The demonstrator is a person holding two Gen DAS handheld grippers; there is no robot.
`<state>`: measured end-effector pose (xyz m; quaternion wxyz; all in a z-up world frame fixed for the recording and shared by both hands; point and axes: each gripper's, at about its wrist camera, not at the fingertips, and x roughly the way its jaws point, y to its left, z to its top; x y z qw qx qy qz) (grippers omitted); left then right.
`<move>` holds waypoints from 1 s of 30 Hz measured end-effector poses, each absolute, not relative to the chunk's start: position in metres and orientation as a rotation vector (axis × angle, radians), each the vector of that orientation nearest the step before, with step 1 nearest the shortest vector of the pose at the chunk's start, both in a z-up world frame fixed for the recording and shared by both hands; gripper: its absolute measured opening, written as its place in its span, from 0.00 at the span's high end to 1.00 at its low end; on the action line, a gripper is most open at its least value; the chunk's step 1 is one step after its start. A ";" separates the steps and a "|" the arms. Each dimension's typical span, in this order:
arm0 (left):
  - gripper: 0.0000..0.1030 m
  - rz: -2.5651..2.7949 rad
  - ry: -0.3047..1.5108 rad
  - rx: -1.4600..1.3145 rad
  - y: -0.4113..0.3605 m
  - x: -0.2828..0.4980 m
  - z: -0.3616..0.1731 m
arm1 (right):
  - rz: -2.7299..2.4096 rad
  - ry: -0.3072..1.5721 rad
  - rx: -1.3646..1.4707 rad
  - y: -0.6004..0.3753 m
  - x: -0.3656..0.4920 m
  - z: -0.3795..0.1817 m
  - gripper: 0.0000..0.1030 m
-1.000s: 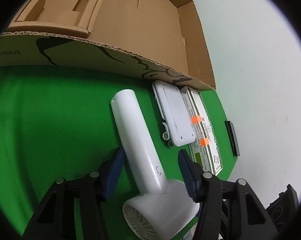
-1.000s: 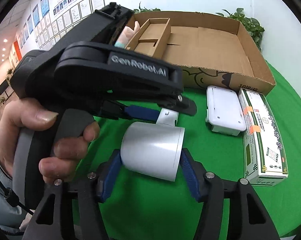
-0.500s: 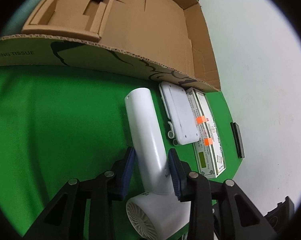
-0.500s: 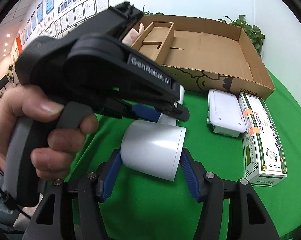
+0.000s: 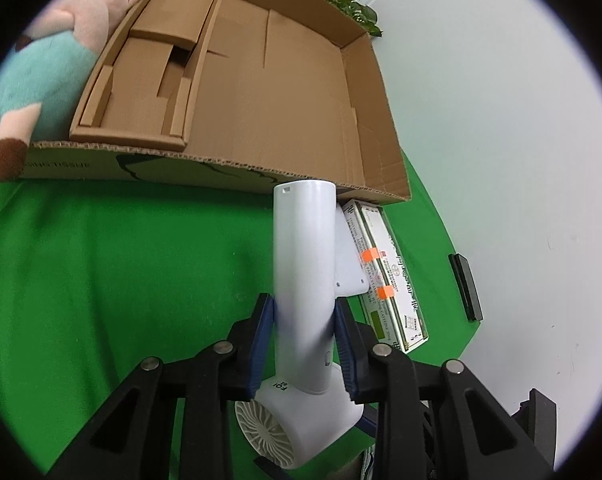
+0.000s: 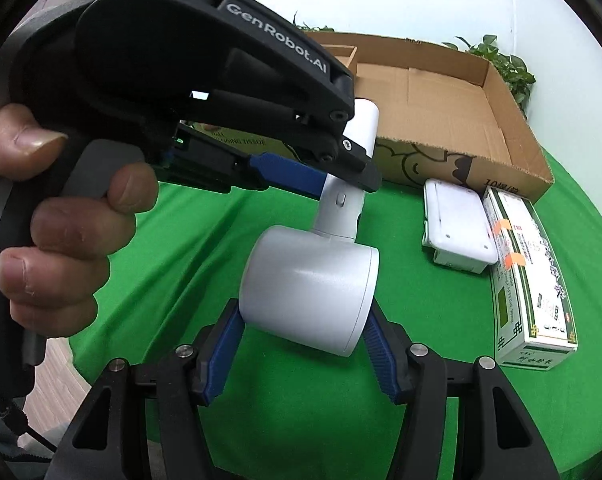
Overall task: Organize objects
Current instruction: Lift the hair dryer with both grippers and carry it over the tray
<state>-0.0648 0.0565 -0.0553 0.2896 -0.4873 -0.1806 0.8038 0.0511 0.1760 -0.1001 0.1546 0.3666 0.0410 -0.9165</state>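
Observation:
A white hair dryer (image 5: 305, 264) hangs above the green cloth, gripped at two places. My left gripper (image 5: 303, 308) has its blue pads pressed on both sides of the handle, its jaws still closing. In the right wrist view the left gripper (image 6: 337, 172), held by a person's hand (image 6: 61, 232), clamps the handle from the left. My right gripper (image 6: 307, 320) is shut on the dryer's round barrel (image 6: 309, 292), one pad on each side. The handle's end points toward the open cardboard box (image 5: 261, 92).
A plush toy (image 5: 49, 64) lies at the box's left end beside a cardboard insert (image 5: 149, 68). In front of the box's right corner lie a flat white case (image 6: 457, 228) and a green-and-white carton (image 6: 529, 276). A black bar (image 5: 465, 288) lies on the white surface.
The left jaws came together onto the dryer's handle from wide apart. The left hand rose with it, bringing the box's inside and the plush toy into view. The right gripper kept its hold.

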 end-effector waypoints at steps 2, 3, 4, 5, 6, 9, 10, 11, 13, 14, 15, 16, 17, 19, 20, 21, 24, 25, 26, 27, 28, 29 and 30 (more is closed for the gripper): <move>0.72 2.156 -0.466 -1.271 0.057 -0.063 -0.049 | -2.633 0.119 1.034 0.177 0.051 -0.097 0.45; 0.72 2.163 -0.457 -1.258 0.060 -0.063 -0.047 | -2.640 0.122 1.027 0.177 0.050 -0.096 0.45; 0.72 2.171 -0.447 -1.247 0.062 -0.063 -0.045 | -2.643 0.122 1.021 0.178 0.049 -0.094 0.46; 0.72 2.180 -0.436 -1.234 0.063 -0.063 -0.042 | -2.647 0.123 1.016 0.178 0.049 -0.093 0.46; 0.72 2.187 -0.426 -1.223 0.063 -0.062 -0.039 | -2.652 0.129 1.008 0.177 0.048 -0.092 0.46; 0.72 2.205 -0.403 -1.187 0.064 -0.061 -0.029 | -2.670 0.148 0.982 0.177 0.046 -0.087 0.46; 0.72 2.209 -0.398 -1.176 0.064 -0.061 -0.026 | -2.675 0.151 0.976 0.178 0.044 -0.085 0.46; 0.72 2.215 -0.389 -1.163 0.065 -0.062 -0.022 | -2.681 0.155 0.966 0.178 0.043 -0.082 0.46; 0.72 2.226 -0.373 -1.138 0.066 -0.064 -0.014 | -2.696 0.162 0.940 0.179 0.039 -0.077 0.46; 0.72 2.231 -0.364 -1.125 0.067 -0.065 -0.010 | -2.702 0.165 0.931 0.179 0.038 -0.075 0.46; 0.72 2.234 -0.360 -1.110 0.067 -0.067 -0.007 | -2.708 0.174 0.918 0.179 0.035 -0.072 0.46; 0.72 2.236 -0.358 -1.101 0.067 -0.068 -0.006 | -2.713 0.180 0.907 0.179 0.034 -0.070 0.46; 0.72 2.241 -0.353 -1.088 0.067 -0.071 -0.001 | -2.717 0.187 0.895 0.179 0.033 -0.067 0.46; 0.72 2.248 -0.351 -1.074 0.068 -0.076 0.003 | -2.723 0.195 0.870 0.177 0.030 -0.060 0.46; 0.72 2.255 -0.348 -1.065 0.067 -0.078 0.006 | -2.725 0.199 0.860 0.176 0.028 -0.056 0.46; 0.72 2.261 -0.342 -1.057 0.066 -0.081 0.009 | -2.726 0.201 0.850 0.175 0.026 -0.053 0.46; 0.72 2.280 -0.321 -1.029 0.066 -0.089 0.020 | -2.728 0.202 0.823 0.174 0.017 -0.044 0.46; 0.72 2.286 -0.317 -1.023 0.067 -0.093 0.023 | -2.732 0.211 0.811 0.173 0.012 -0.040 0.46; 0.72 2.293 -0.307 -1.016 0.066 -0.097 0.027 | -2.735 0.213 0.806 0.172 0.008 -0.037 0.46; 0.72 2.297 -0.299 -1.009 0.065 -0.098 0.029 | -2.736 0.214 0.804 0.172 0.003 -0.035 0.46; 0.72 2.301 -0.291 -1.003 0.065 -0.102 0.032 | -2.740 0.220 0.799 0.172 -0.003 -0.031 0.46; 0.72 2.303 -0.286 -1.001 0.065 -0.107 0.035 | -2.740 0.223 0.797 0.171 -0.007 -0.029 0.46; 0.72 2.302 -0.284 -1.000 0.063 -0.108 0.036 | -2.740 0.220 0.795 0.172 -0.013 -0.026 0.46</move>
